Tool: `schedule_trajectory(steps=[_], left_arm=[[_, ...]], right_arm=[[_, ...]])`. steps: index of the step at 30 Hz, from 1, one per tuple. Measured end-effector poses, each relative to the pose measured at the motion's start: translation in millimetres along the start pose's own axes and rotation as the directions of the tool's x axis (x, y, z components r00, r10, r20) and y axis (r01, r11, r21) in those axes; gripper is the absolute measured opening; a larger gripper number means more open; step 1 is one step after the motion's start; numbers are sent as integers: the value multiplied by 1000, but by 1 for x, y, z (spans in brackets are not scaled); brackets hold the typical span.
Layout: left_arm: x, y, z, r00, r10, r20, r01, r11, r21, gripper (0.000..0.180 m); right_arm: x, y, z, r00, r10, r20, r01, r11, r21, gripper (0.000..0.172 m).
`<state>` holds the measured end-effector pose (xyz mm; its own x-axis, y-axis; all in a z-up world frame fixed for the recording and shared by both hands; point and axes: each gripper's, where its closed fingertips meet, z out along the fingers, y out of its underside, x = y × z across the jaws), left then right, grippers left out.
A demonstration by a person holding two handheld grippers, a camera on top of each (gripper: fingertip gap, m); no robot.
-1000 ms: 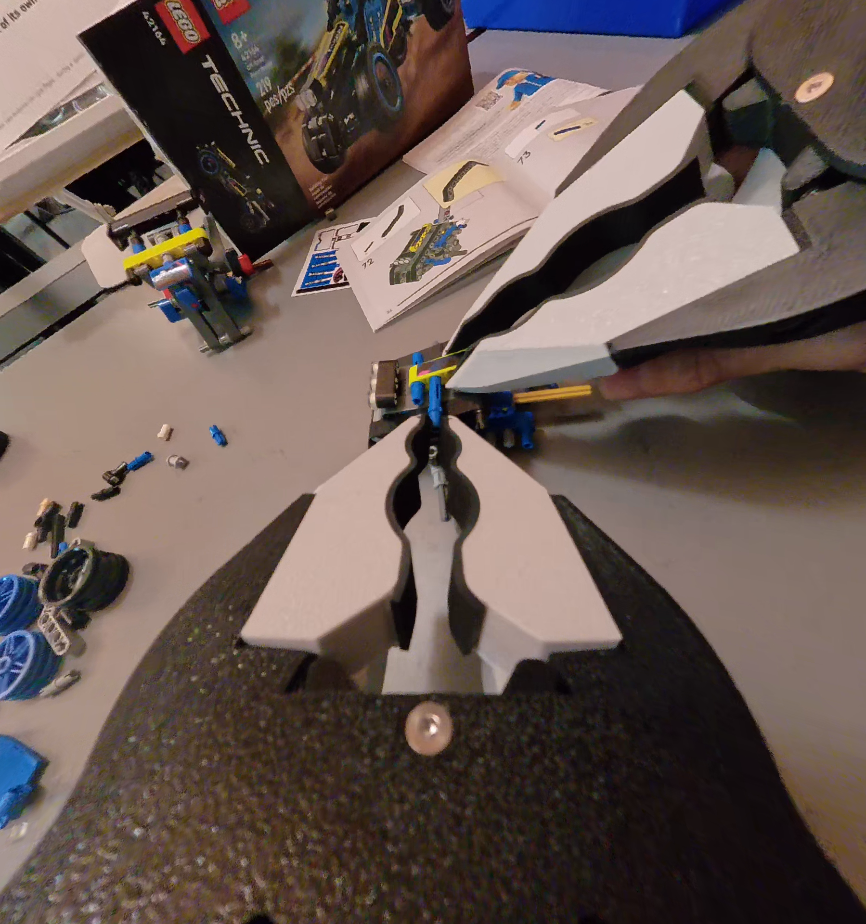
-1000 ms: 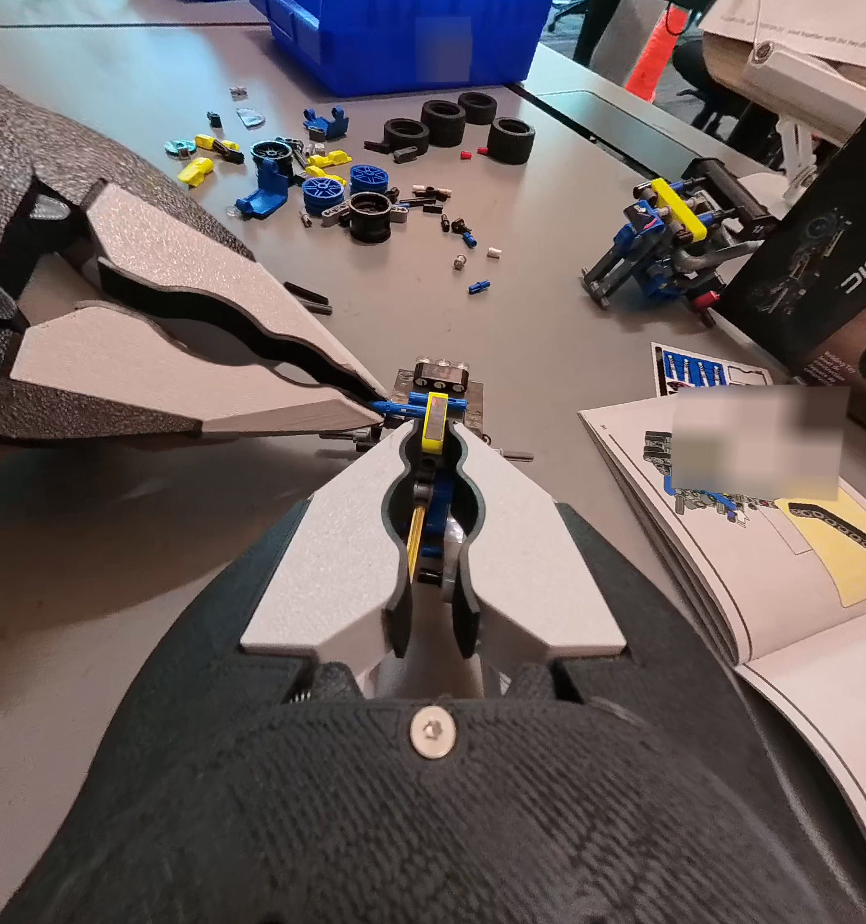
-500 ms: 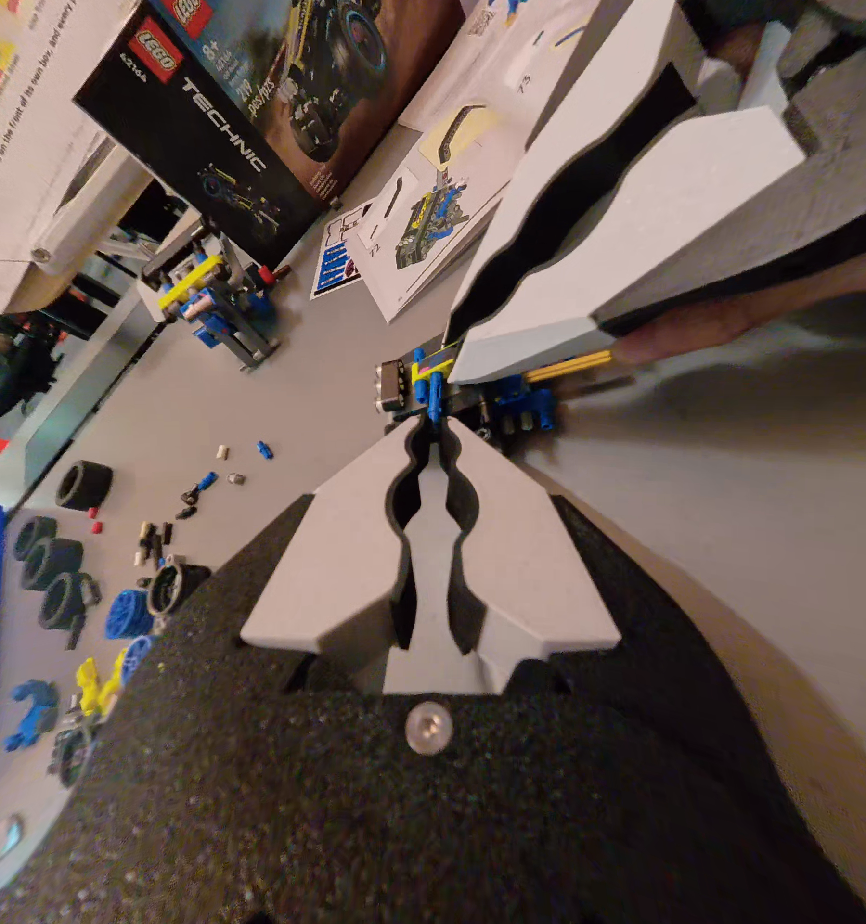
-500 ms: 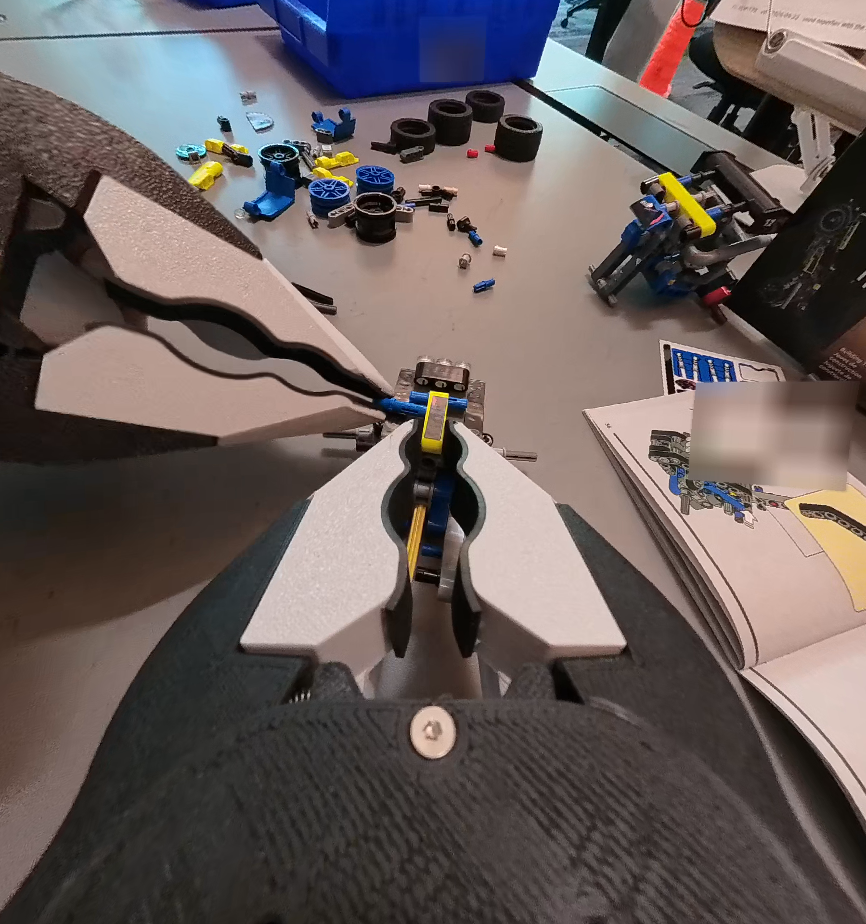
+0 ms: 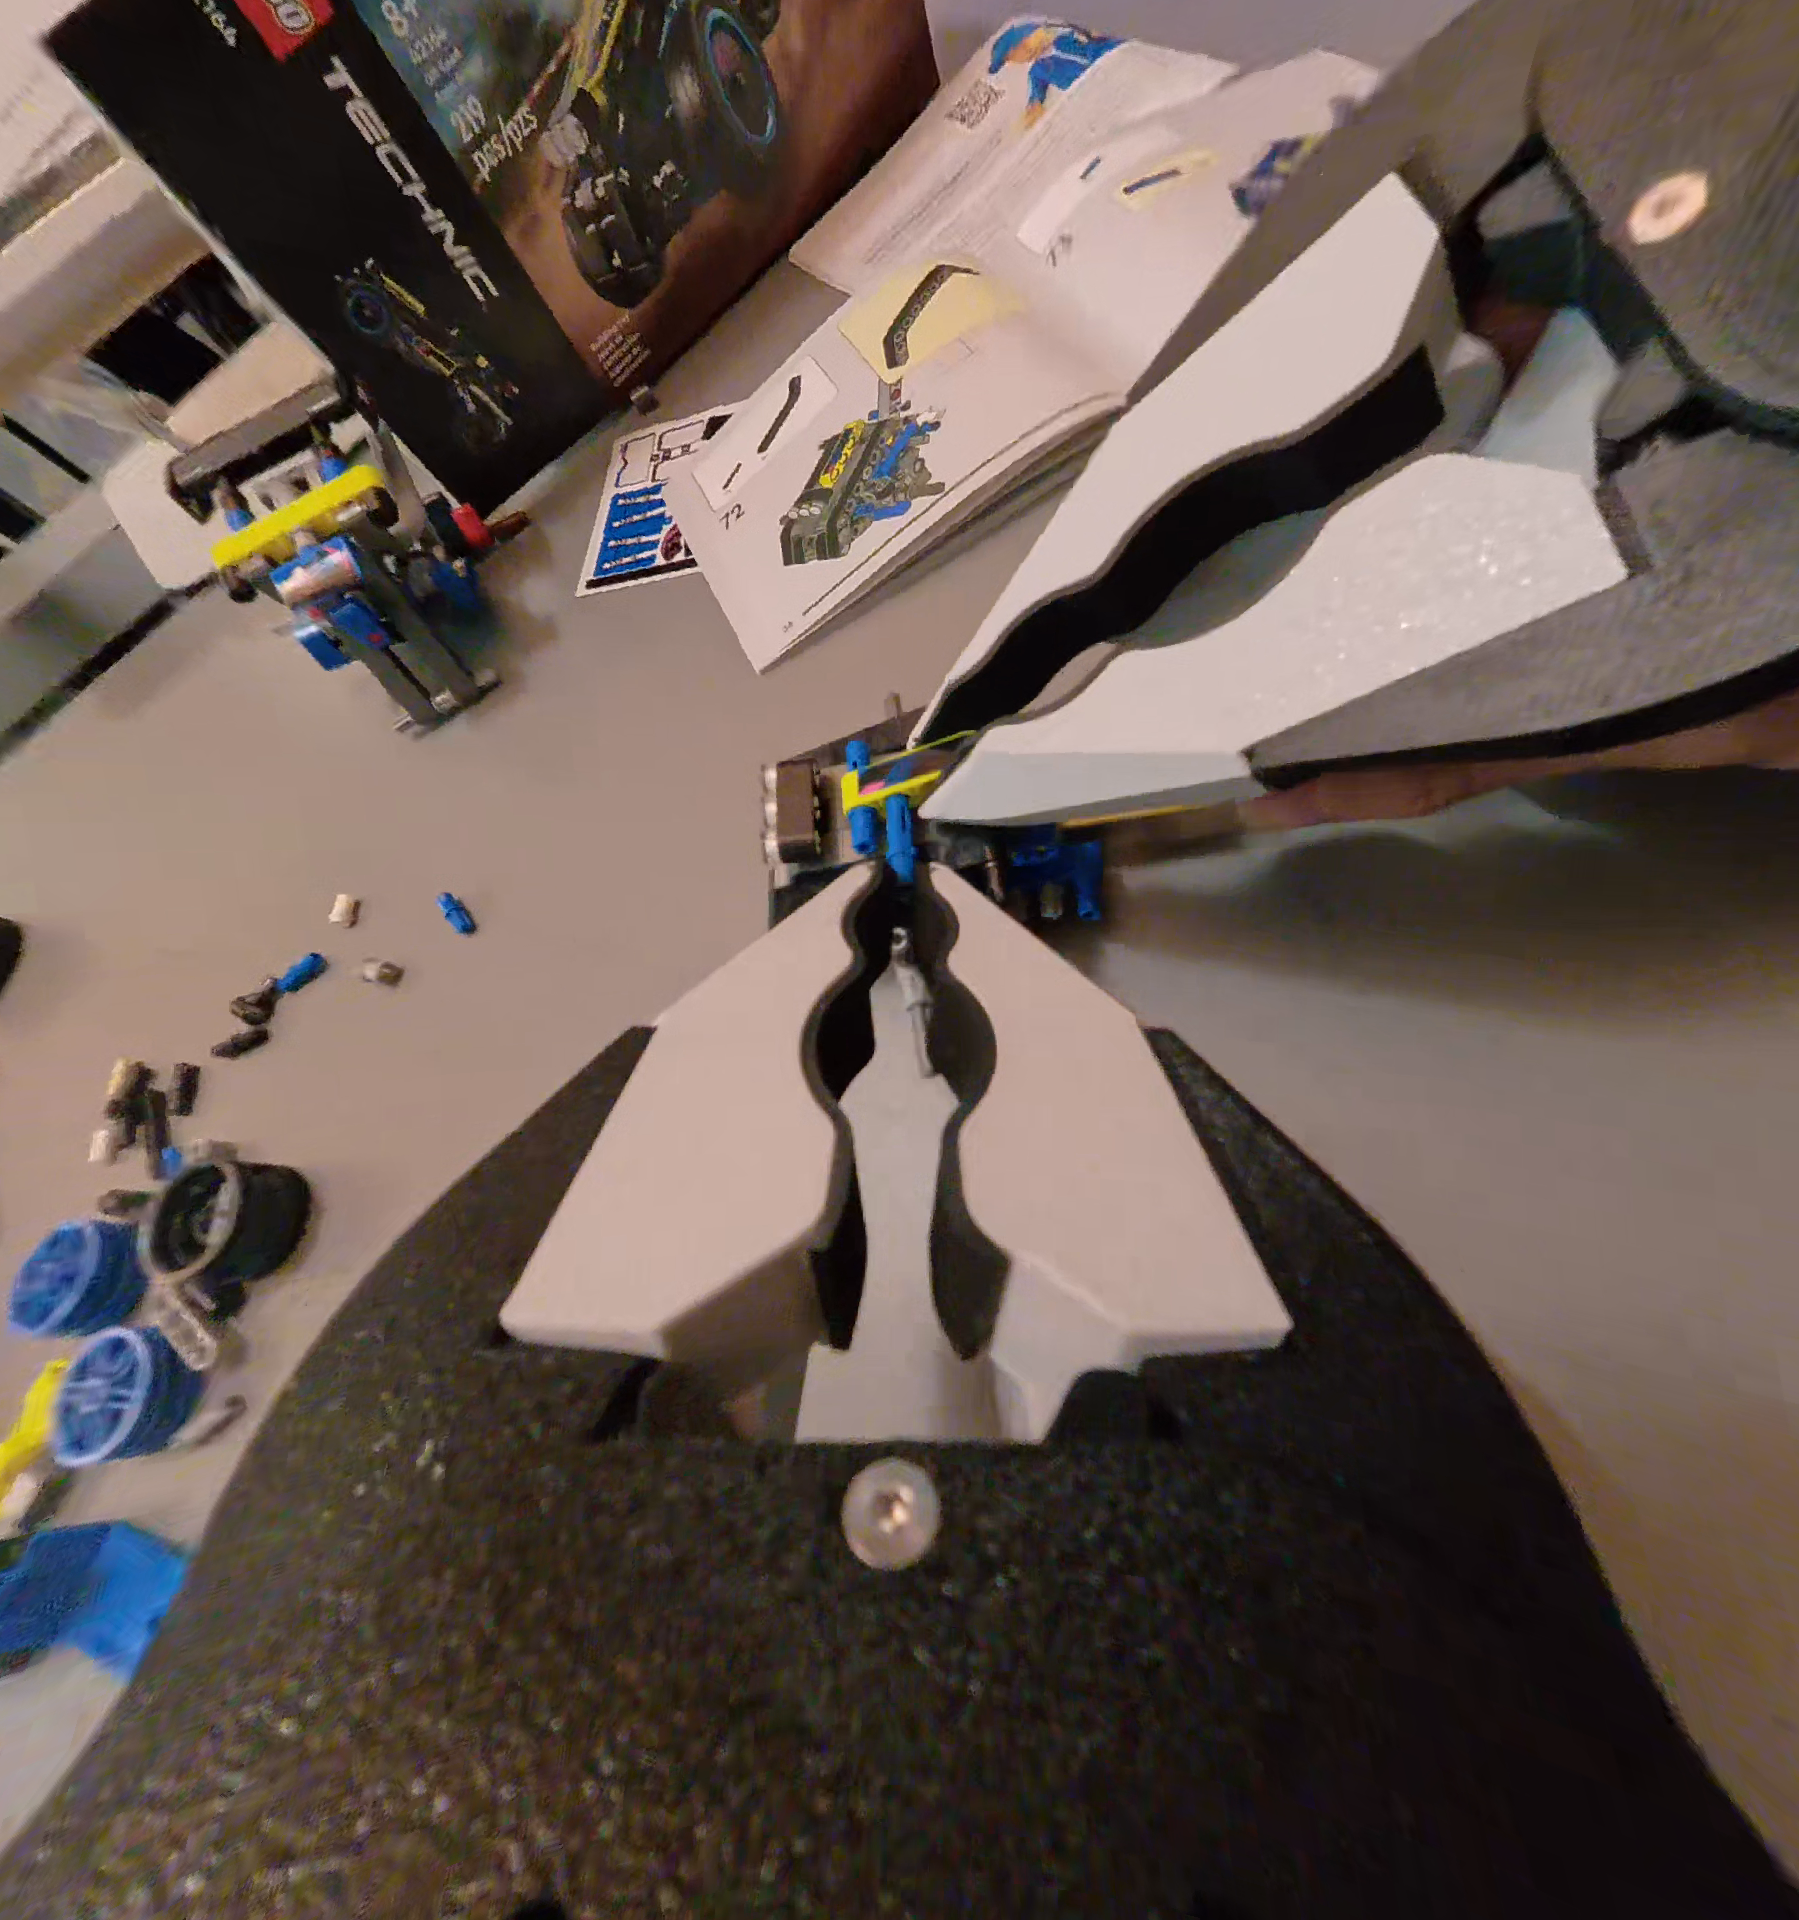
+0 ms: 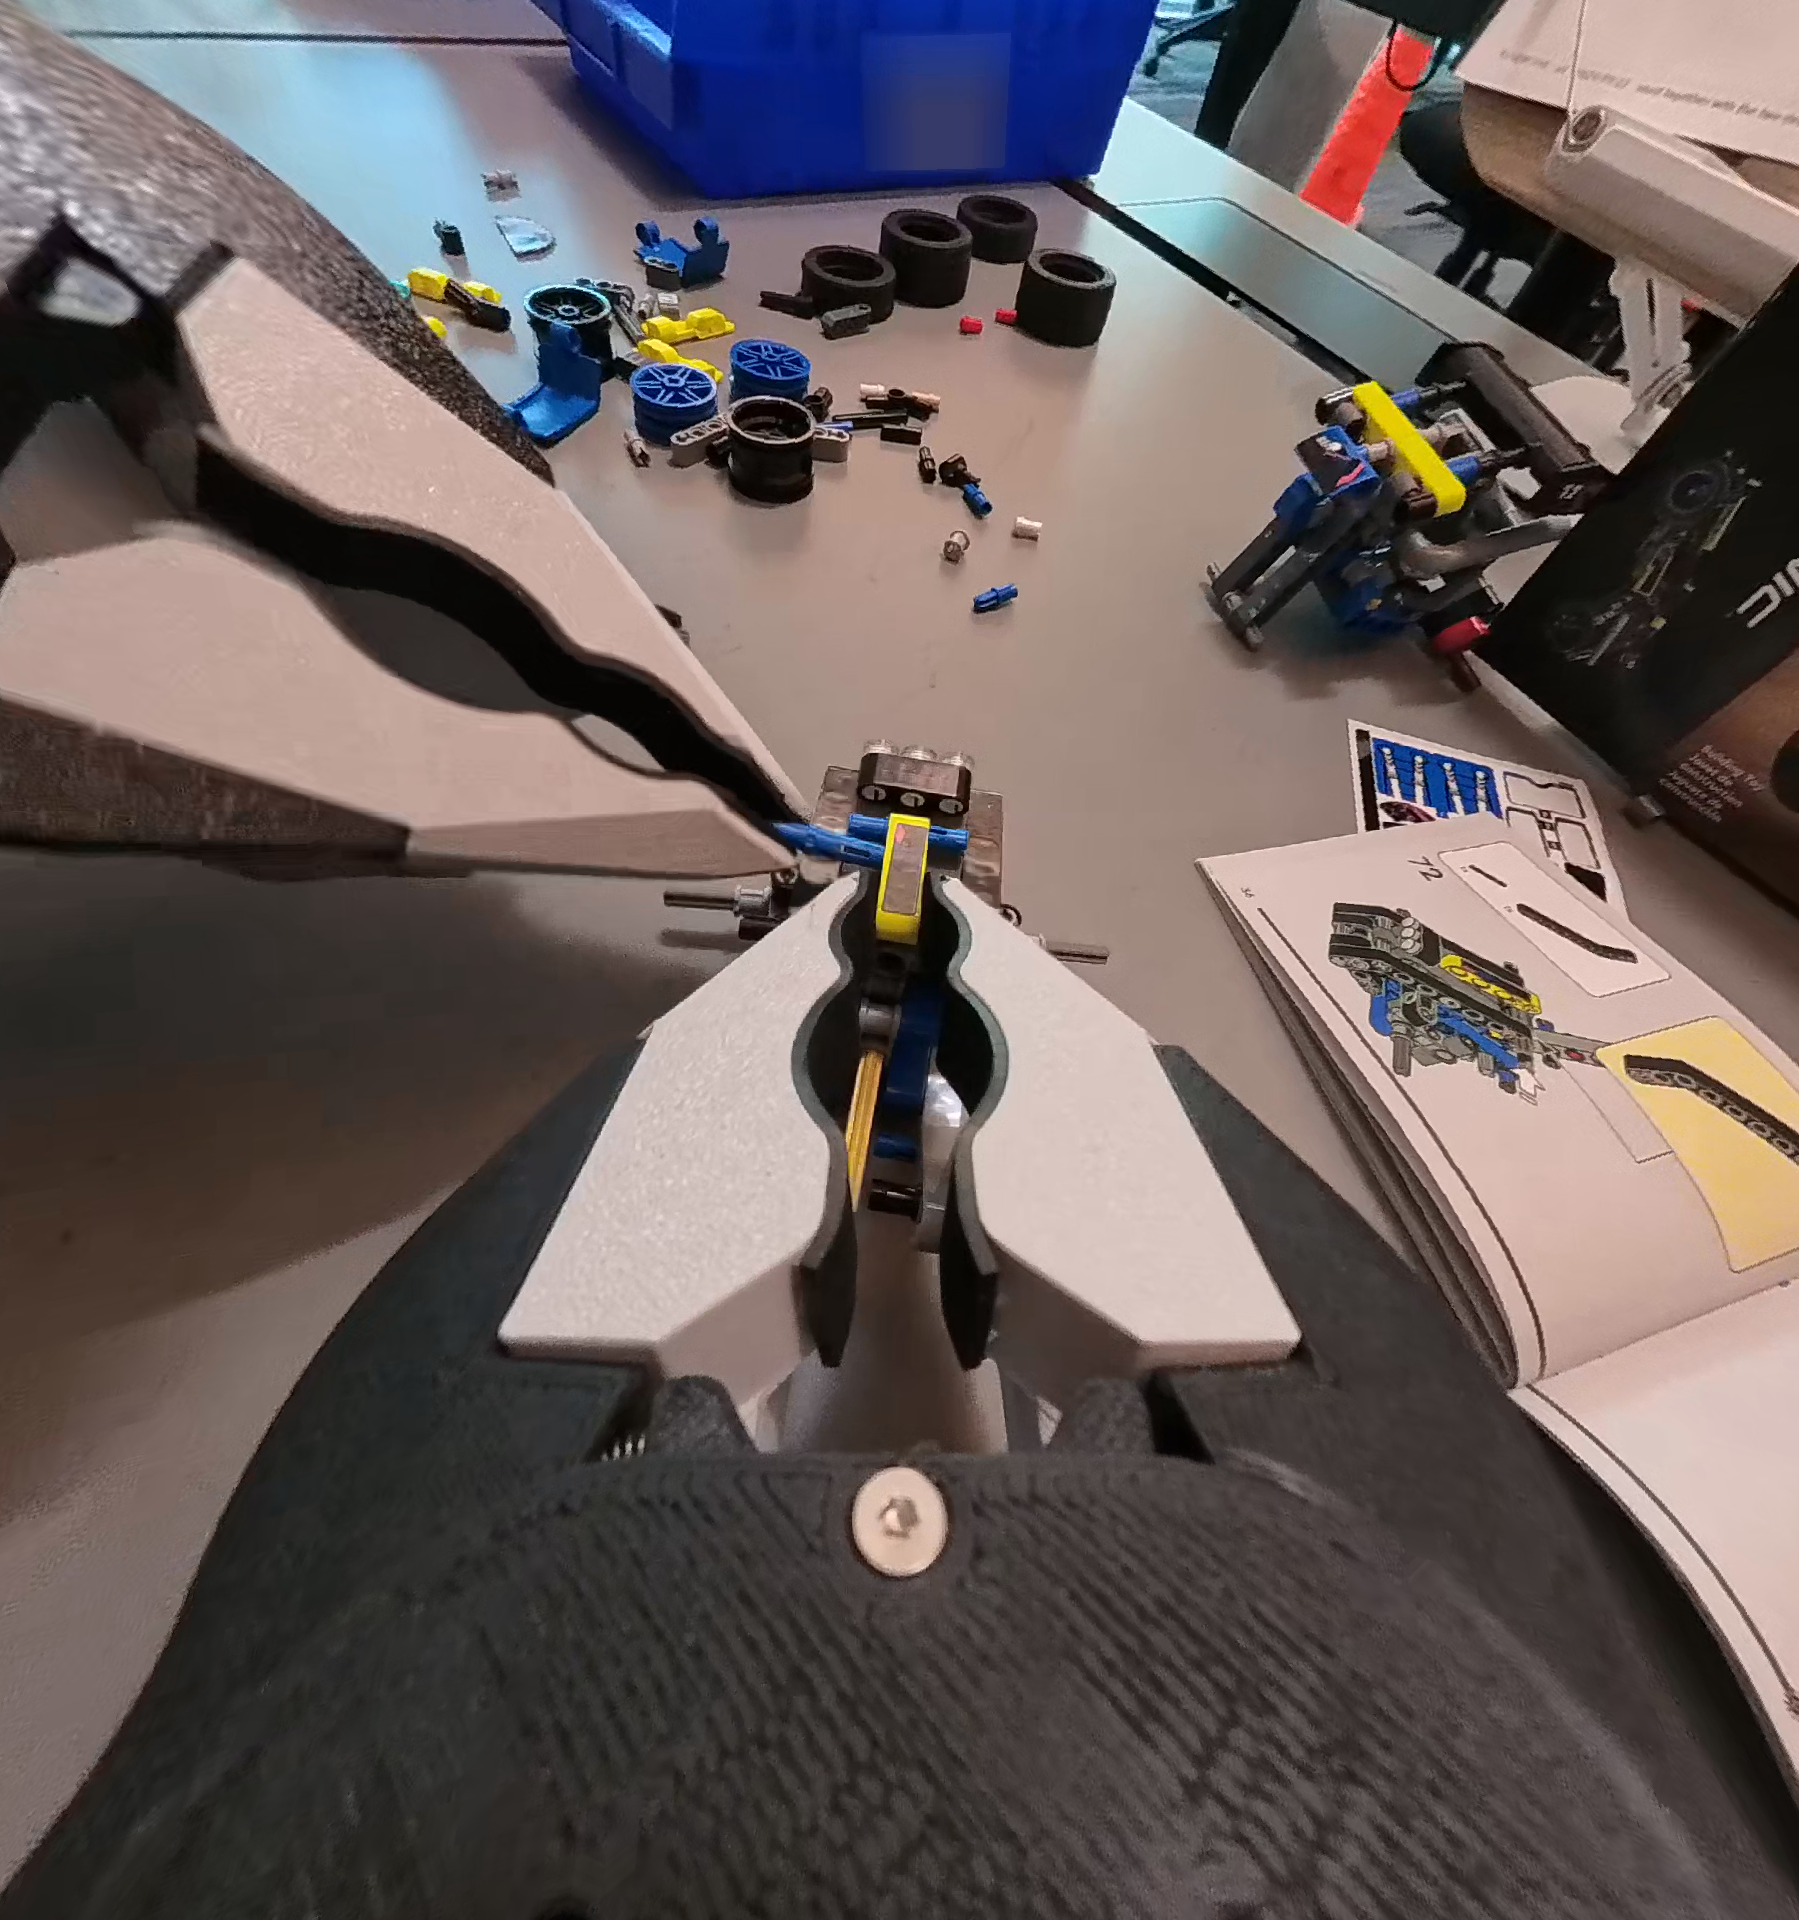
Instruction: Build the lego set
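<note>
A small brick assembly (image 6: 916,774) with a yellow beam (image 6: 900,873) lies on the grey table (image 6: 1082,623). My right gripper (image 6: 895,906) is shut on the yellow beam and steadies the assembly. It also shows in the left wrist view (image 5: 942,764), coming in from the right. Two blue pins cross the beam. My left gripper (image 5: 890,881) is shut, and its very tips pinch the end of one blue pin (image 5: 900,831). In the right wrist view the left gripper (image 6: 786,844) comes in from the left and meets that pin (image 6: 833,840).
An open instruction booklet (image 6: 1497,1039), a sticker sheet (image 6: 1435,779) and the black set box (image 5: 438,239) lie on the right. A second sub-assembly (image 6: 1394,509) stands by the box. Loose pins, blue wheels (image 6: 760,384) and black tyres (image 6: 936,260) are scattered beyond, before a blue bin (image 6: 853,94).
The left gripper rolled to one side half a second ago and has rolled back, its tips staying on the blue pin. The right gripper and the assembly have hardly moved.
</note>
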<state>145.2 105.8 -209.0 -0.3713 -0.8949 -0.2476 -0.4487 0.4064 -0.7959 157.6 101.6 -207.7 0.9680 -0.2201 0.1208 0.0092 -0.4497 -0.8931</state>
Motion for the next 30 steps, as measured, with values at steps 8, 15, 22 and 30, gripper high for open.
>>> schedule_trajectory(steps=[8,15,22,30], left_arm=[[-4,5,4,992,100,78,-94,993,-72,0],[-2,-1,6,975,181,129,-173,982,-70,0],[1,-4,5,939,-285,-191,303,950,74,0],[0,-5,9,998,30,-49,-26,997,70,0]], right_arm=[[0,0,0,1000,2,-4,-2,1000,0,6],[3,0,0,999,39,9,-39,999,-2,6],[2,0,0,997,63,39,-63,998,-3,6],[1,0,0,995,78,59,-77,997,-5,6]])
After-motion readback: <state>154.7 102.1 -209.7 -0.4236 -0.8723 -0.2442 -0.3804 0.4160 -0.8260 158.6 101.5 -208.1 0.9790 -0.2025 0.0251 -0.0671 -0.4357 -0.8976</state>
